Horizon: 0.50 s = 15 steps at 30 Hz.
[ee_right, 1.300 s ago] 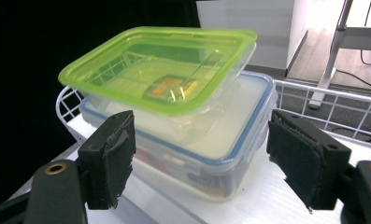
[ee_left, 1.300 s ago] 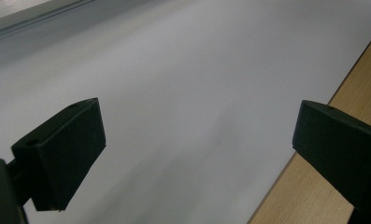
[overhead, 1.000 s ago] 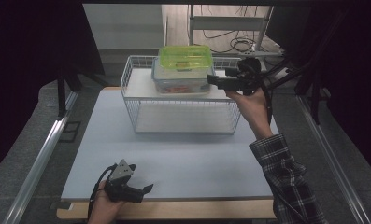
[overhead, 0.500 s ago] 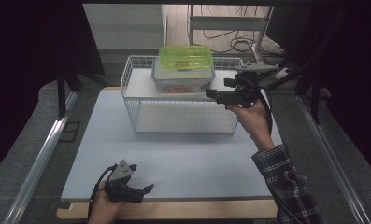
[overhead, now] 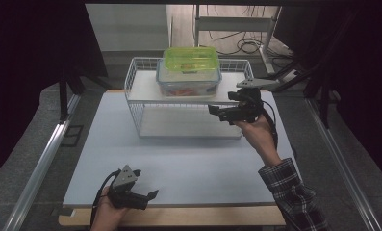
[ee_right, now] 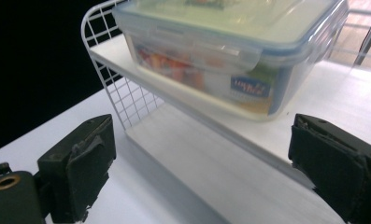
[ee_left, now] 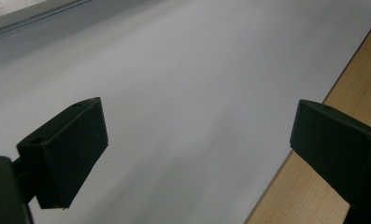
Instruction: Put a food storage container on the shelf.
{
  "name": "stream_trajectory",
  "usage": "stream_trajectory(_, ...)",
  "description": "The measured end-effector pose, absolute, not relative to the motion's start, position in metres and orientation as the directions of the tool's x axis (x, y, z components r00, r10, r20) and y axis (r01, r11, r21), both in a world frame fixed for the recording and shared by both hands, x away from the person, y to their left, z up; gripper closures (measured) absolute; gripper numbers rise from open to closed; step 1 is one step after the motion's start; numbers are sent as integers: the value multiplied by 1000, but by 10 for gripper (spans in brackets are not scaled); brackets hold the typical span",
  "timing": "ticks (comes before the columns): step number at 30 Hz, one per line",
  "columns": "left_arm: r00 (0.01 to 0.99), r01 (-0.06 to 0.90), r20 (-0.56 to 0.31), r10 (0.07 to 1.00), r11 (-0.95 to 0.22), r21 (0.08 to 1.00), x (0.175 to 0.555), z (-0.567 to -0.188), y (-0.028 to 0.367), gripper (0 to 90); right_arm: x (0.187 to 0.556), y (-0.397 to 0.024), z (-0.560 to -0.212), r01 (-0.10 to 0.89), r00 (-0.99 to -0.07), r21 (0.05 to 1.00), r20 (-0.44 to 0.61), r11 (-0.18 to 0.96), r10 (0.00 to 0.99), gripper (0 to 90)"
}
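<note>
A white wire rack (overhead: 139, 107) with two shelves stands at the back of the white mat. On its top shelf sits a clear lidded container (overhead: 188, 83) with food inside, and a green container (overhead: 191, 58) is stacked on it. My right gripper (overhead: 217, 113) hovers at the rack's right front corner, pointing left. It is open, its jaws have just been opening, and nothing is between them. In the right gripper view the clear container (ee_right: 211, 51) and the rack (ee_right: 127, 98) lie ahead of the right gripper (ee_right: 202, 149). My left gripper (overhead: 147, 184) rests open and empty near the front edge.
The white mat (overhead: 188, 163) covers the table, and a wooden strip (overhead: 179, 215) runs along its front. In the left gripper view the left gripper (ee_left: 197, 135) faces bare mat beside the wooden edge (ee_left: 304, 196). Metal rails flank the table, and cables lie behind the rack.
My right gripper has come down and back from the clear container's right end to the rack's front corner, with its jaws wider apart. The left gripper has stayed put.
</note>
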<state>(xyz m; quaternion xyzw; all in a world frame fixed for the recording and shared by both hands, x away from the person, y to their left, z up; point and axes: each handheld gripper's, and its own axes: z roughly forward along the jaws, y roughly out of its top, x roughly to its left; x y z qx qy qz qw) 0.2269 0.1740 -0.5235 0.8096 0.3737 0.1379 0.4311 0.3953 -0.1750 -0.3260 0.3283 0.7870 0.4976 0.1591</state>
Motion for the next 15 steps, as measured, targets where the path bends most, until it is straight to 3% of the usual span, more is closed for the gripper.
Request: stream_trajectory(15, 682, 489, -100, 725, -350, 799, 227, -523, 174, 39, 384, -179, -346, 344, -749, 878, 42, 333, 661, 38)
